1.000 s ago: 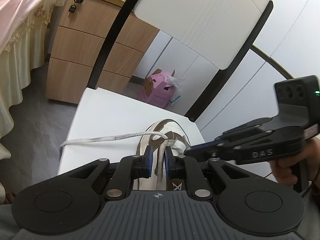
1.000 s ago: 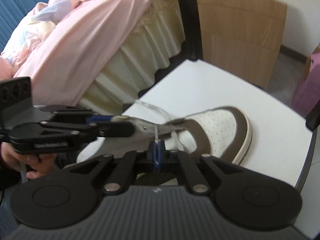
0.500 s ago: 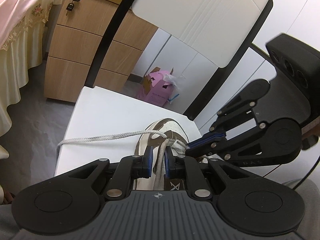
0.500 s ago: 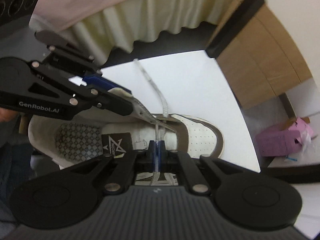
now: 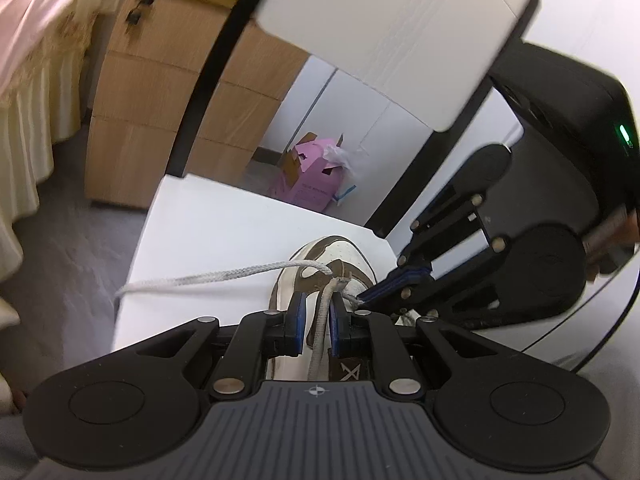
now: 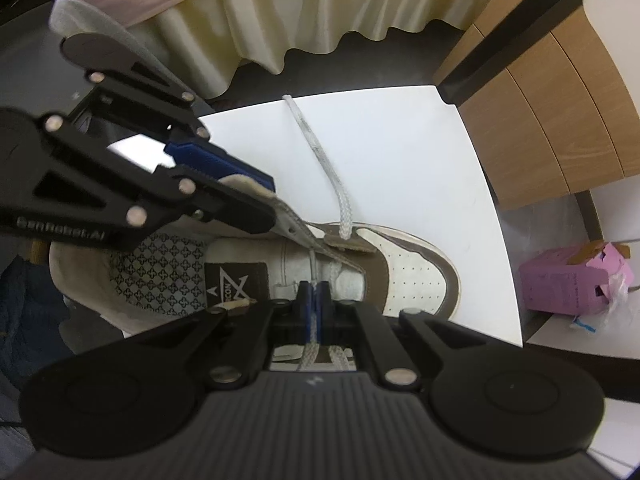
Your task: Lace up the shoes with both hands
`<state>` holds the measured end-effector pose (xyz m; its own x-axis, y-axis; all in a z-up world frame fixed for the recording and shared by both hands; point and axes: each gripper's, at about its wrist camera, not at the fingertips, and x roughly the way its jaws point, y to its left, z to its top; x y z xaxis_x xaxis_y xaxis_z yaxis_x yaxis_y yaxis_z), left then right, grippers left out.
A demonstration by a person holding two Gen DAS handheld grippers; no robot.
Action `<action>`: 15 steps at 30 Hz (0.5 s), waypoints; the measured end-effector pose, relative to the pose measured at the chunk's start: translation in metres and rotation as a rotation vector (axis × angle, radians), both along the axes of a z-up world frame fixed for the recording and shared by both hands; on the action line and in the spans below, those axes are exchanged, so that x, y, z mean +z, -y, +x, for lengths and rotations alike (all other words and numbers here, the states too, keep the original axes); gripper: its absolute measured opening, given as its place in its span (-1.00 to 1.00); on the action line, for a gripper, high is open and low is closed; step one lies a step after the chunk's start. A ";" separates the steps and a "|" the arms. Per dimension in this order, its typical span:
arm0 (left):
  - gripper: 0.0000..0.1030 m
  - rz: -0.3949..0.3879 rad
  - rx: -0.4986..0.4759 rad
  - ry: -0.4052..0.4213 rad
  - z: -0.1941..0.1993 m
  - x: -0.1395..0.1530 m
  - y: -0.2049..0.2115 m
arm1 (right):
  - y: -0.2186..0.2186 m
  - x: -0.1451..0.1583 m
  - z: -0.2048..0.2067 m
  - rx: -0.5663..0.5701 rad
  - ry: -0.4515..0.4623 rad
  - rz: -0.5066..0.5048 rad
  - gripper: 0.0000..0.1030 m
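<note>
A white and brown sneaker (image 6: pixel 404 264) lies on a white chair seat (image 6: pixel 400 152), toe to the right; it also shows in the left wrist view (image 5: pixel 340 256). My left gripper (image 5: pixel 318 308) holds the shoe's upper flap, its pads narrowly apart around it; it shows from the side in the right wrist view (image 6: pixel 256 200). My right gripper (image 6: pixel 314 300) is shut on a thin lace end just above the tongue; it shows in the left wrist view (image 5: pixel 368 298). The other white lace end (image 6: pixel 324 164) runs loose from a front eyelet across the seat (image 5: pixel 208 276).
A wooden drawer cabinet (image 5: pixel 160 92) stands behind the chair. A pink cardboard box (image 5: pixel 312 184) sits on the floor beyond the seat. A bed with a cream skirt (image 6: pixel 320 12) and pink cover is on the left. The white chair back (image 5: pixel 400 32) rises above.
My right gripper has swung up over the shoe and now looks straight down on it, still pinching the lace end. My left gripper has kept its hold on the flap.
</note>
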<state>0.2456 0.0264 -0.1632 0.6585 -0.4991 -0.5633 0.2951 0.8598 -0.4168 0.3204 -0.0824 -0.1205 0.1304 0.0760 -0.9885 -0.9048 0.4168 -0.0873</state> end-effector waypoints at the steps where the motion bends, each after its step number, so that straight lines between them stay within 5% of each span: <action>1: -0.72 0.043 -0.016 0.030 -0.003 0.002 0.005 | 0.001 0.000 0.001 -0.016 -0.004 0.008 -0.95; 7: -0.72 0.388 -0.150 0.228 -0.029 0.001 0.049 | 0.020 0.002 0.009 -0.162 -0.027 0.107 -0.95; 15: -0.72 0.430 -0.191 0.239 -0.026 -0.003 0.052 | 0.028 0.001 0.000 -0.206 -0.021 0.193 -0.95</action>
<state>0.2198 -0.0258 -0.1660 0.7132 -0.3801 -0.5889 0.5073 0.8597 0.0595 0.3204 -0.1101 -0.1193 0.1422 0.2373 -0.9610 -0.7998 0.5996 0.0298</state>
